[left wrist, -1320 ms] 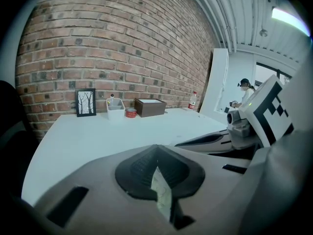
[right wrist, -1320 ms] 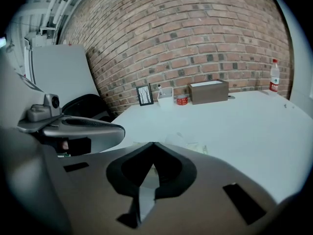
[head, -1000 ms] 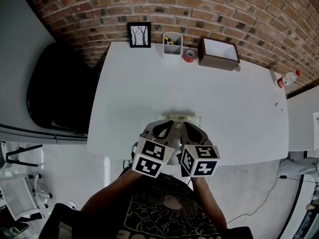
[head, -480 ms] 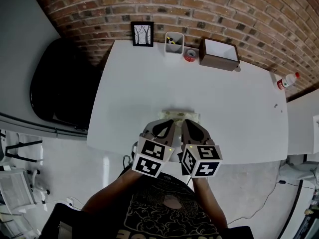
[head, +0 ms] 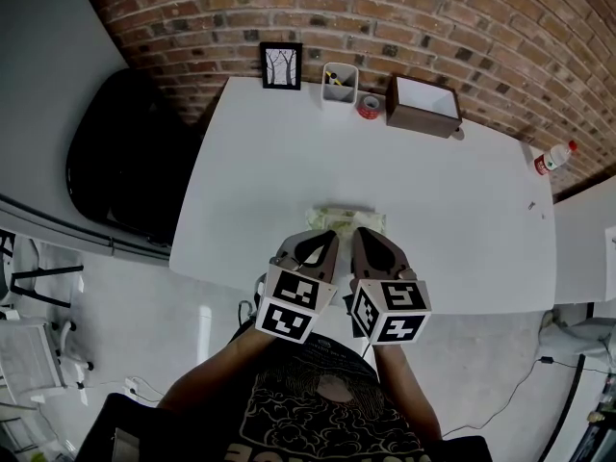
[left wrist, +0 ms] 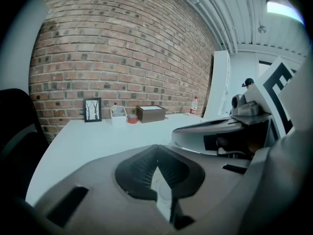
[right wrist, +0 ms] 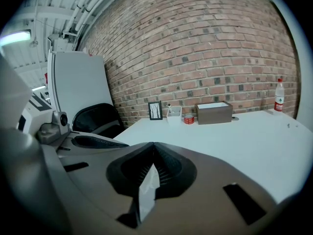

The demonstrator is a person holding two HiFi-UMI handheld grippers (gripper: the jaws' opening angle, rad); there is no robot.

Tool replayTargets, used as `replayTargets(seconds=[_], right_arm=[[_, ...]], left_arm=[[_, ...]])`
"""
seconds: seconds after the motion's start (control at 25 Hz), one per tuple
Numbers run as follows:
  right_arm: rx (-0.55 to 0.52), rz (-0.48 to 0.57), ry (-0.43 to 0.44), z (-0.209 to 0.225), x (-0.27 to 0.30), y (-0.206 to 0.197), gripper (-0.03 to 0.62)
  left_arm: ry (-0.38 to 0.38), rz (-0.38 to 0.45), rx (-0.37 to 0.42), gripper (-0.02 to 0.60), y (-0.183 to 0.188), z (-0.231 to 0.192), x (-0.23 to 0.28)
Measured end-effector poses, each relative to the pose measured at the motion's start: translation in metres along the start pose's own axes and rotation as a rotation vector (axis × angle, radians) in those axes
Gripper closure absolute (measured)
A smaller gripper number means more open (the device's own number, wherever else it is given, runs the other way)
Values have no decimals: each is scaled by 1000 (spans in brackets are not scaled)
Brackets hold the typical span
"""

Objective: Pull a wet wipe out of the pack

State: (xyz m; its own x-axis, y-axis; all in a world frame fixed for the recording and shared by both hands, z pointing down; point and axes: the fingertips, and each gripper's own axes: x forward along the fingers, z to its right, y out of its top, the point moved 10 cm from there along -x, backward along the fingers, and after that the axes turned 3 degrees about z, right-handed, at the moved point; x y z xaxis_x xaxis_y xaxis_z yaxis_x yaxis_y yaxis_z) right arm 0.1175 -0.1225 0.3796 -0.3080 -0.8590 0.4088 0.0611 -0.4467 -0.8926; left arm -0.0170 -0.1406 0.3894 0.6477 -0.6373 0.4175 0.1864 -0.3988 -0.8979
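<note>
A pale green wet wipe pack (head: 346, 219) lies flat on the white table (head: 452, 210), near its front edge. My left gripper (head: 325, 240) and right gripper (head: 359, 239) are side by side just in front of the pack, above its near edge. In the left gripper view the left gripper (left wrist: 156, 149) is shut with nothing between its jaws. In the right gripper view the right gripper (right wrist: 153, 147) is shut and empty too. The jaws hide the pack in both gripper views.
Along the back edge, by the brick wall, stand a framed picture (head: 281, 65), a white holder (head: 335, 85), a red tape roll (head: 365, 107) and a brown box (head: 423, 104). A bottle (head: 553, 154) stands at the far right. A black chair (head: 125, 162) is to the left.
The table and pack have slid slightly up the head view, and more of the pack shows beyond the jaws. Both grippers stay shut, side by side.
</note>
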Motion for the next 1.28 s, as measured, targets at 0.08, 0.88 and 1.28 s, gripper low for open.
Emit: replayTargets(seconds=[0.08, 0.88, 1.28], right_arm=[[-4, 5, 4, -1, -5, 0, 577], [-41, 36, 52, -8, -52, -9, 577], [-73, 35, 72, -11, -84, -22, 577]], left_arm=[[3, 5, 1, 569, 0, 4, -3], [54, 45, -5, 571, -7, 42, -31], [78, 63, -14, 569, -17, 71, -47]])
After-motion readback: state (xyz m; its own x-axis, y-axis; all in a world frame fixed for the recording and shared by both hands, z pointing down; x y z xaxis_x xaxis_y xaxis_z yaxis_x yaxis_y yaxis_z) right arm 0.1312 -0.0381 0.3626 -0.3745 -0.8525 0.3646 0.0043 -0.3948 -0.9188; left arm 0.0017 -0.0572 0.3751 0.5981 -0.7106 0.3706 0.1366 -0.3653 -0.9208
